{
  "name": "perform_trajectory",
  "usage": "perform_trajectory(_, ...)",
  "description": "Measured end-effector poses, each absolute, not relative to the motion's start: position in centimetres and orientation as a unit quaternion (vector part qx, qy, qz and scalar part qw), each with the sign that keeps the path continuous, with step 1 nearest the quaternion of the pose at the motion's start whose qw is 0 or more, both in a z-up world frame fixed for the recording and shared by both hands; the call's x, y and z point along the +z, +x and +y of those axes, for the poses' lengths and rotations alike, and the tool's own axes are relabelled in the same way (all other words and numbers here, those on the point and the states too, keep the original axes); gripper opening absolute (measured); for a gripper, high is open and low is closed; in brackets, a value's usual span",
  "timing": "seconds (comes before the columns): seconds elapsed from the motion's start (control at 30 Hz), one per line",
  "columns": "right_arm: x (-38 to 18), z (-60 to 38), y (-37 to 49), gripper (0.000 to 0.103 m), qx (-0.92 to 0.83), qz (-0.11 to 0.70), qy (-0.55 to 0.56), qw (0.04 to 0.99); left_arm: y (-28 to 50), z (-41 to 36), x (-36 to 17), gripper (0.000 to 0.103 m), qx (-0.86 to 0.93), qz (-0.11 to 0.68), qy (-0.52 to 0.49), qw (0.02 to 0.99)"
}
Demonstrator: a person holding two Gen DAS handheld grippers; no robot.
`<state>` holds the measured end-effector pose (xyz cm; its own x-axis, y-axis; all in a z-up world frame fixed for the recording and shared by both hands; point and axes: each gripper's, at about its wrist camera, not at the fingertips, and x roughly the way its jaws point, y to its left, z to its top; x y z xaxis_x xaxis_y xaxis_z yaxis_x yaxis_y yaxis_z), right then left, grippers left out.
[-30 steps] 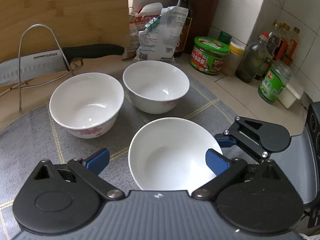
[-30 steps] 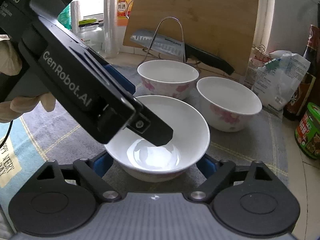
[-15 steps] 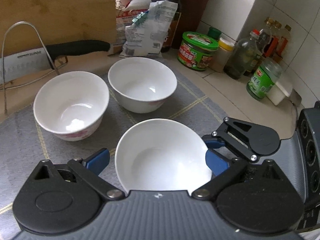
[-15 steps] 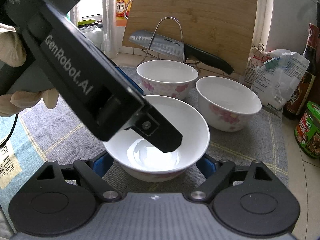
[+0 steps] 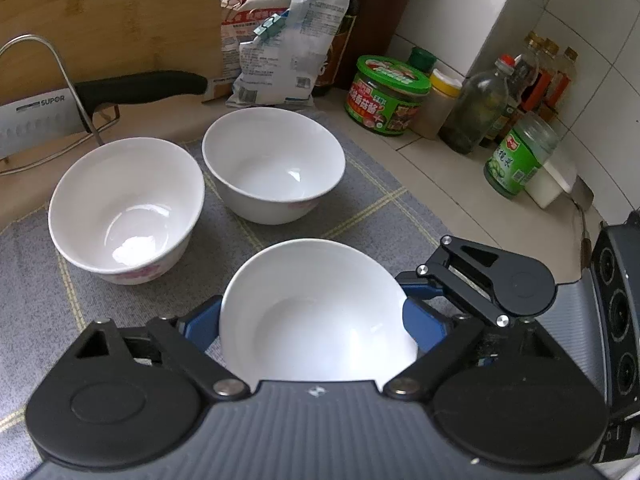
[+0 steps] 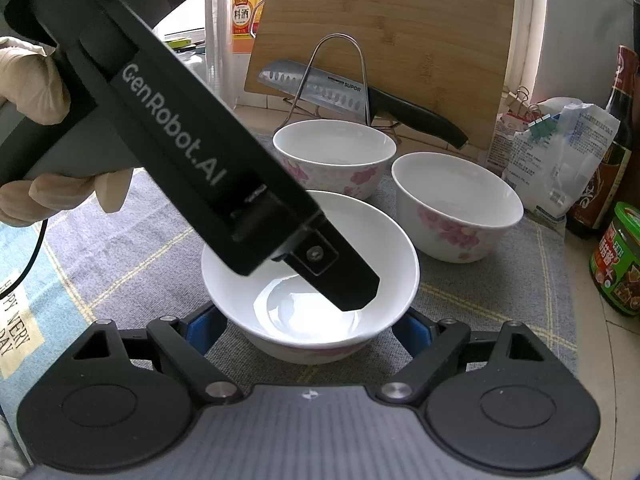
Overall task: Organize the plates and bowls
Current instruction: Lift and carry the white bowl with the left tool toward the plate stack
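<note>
A: Where was the near bowl (image 5: pixel 320 312)?

B: On the grey mat (image 5: pixel 380 216) on the table (image 5: pixel 440 168), upright, between the fingers of both claws at once. The left claw (image 5: pixel 310 320) had just been closing, and in its own view both blue pads (image 5: pixel 200 328) sat against the bowl's sides, so it was gripping the bowl.

A: And the right claw (image 6: pixel 310 328)?

B: It straddled the same bowl from another side. The rim overhung both pads, so I couldn't tell whether they pressed or only stood beside the wall.

A: What else was hidden?

B: In the right view the left claw crossed the picture from the upper left and covered part of the bowl's inside. Only one of its fingers showed, and the other was out of sight. In the left view the bowl's near edge was cut off by the claw's own body.

A: Did one camera give something the other didn't?

B: The right view showed the pink flowers on the bowls' outsides, a gloved hand (image 6: pixel 32 92) on the left claw, and a blue cloth (image 6: pixel 16 320) with lettering, cut off at the edge. The left view looked down into the two far bowls (image 5: pixel 124 208), which stood close together on the mat. It showed only the handle end of the knife (image 5: pixel 132 88) on the wire rack (image 5: pixel 76 88), and a green-lidded jar (image 5: pixel 386 96) beyond the mat.
</note>
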<state>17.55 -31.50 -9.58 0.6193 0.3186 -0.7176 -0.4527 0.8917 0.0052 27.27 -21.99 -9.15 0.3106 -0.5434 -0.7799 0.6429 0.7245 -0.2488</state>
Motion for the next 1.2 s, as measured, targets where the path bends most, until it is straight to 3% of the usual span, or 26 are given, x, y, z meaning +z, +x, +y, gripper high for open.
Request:
perform_trajectory(0.2,-9.5,-31.7,17.7,0.092,0.213,0.385,-0.08,0.894,27.4,-21.6,-8.9,0.088,-0.369,0.456,0.041,0.809)
perform_trajectory(0.67,-7.8,-30.1,17.7,0.092,0.226,0.393,-0.108,0.885,26.3,-20.0,-8.0,0.088,-0.358,0.451,0.025,0.817)
perform_trajectory(1.2,-6.8,-24.3,17.2,0.092,0.304,0.387,-0.123,0.862,23.2,-12.7,-6.9,0.088,-0.301,0.446,-0.013,0.843)
